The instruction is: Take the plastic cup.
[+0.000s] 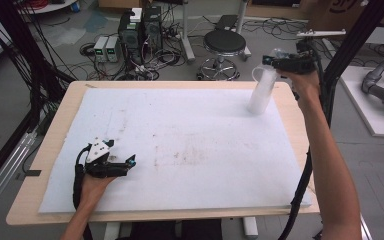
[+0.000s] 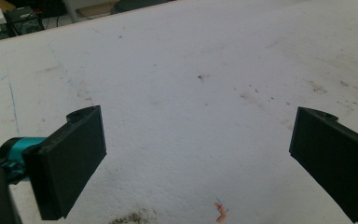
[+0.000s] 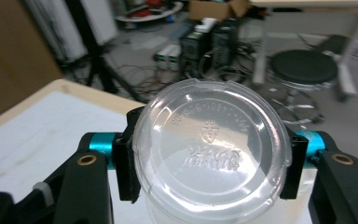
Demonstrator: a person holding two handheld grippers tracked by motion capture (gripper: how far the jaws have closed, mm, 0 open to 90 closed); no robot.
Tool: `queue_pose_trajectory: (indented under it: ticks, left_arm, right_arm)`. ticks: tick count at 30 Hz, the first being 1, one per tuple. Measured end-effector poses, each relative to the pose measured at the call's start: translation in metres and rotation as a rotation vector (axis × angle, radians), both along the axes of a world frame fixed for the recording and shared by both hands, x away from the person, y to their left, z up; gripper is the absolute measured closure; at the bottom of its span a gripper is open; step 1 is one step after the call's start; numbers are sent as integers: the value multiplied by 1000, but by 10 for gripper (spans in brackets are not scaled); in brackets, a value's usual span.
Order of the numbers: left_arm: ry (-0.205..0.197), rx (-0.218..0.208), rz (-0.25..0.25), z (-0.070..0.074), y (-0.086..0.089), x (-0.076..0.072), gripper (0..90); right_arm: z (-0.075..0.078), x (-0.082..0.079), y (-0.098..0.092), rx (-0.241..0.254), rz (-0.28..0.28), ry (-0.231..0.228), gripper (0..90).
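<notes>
Worktop [image 1: 30, 200] w/ white foam pad [image 1: 180, 150] on top. Clear plastic cup [image 1: 261, 92] w/ lid sits at far right of pad, tilted, base touching foam. My right hand-held gripper [image 1: 276, 61] is clamped on its upper part, jaws each side of the lid [image 3: 212, 151]. I keep the squeeze light so thin walls don't buckle, lift straight. Left hand-held gripper [image 1: 130, 162] rests near left, jaws wide apart, nothing between.
</notes>
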State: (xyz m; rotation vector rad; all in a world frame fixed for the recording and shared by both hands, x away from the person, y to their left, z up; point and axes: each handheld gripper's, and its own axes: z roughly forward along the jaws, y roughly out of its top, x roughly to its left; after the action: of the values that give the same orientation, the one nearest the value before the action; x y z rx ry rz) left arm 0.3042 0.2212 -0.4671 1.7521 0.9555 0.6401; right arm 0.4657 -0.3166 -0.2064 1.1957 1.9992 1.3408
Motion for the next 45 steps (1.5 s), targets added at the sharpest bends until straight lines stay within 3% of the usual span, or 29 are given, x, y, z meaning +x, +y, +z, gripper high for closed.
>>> queue_pose_trajectory:
  ticks: [5, 12, 19, 30, 35, 42, 45]
  left_arm:
    - [-2, 0, -3, 0, 0, 0, 36]
    - [-23, 12, -19, 0, -1, -2, 36]
    - [-22, 7, -17, 0, -1, -2, 36]
    - [-19, 8, -19, 0, 0, -2, 36]
    - [-22, 13, -20, 0, -1, -2, 36]
    - [-22, 14, -20, 0, -1, -2, 36]
    - [-22, 15, -19, 0, -1, -2, 36]
  right_arm:
    - [-8, -31, 23, 31, 145, -32, 403]
    - [-26, -72, 60, 66, 313, -43, 404]
    - [-51, -92, 87, 46, 428, -42, 404]
    - [-95, -106, 120, 58, 743, -79, 405]
    - [-112, -110, 133, 63, 795, -83, 406]
    - [-128, -114, 149, 8, 854, -68, 406]
    - [-131, -113, 152, 7, 863, -57, 406]
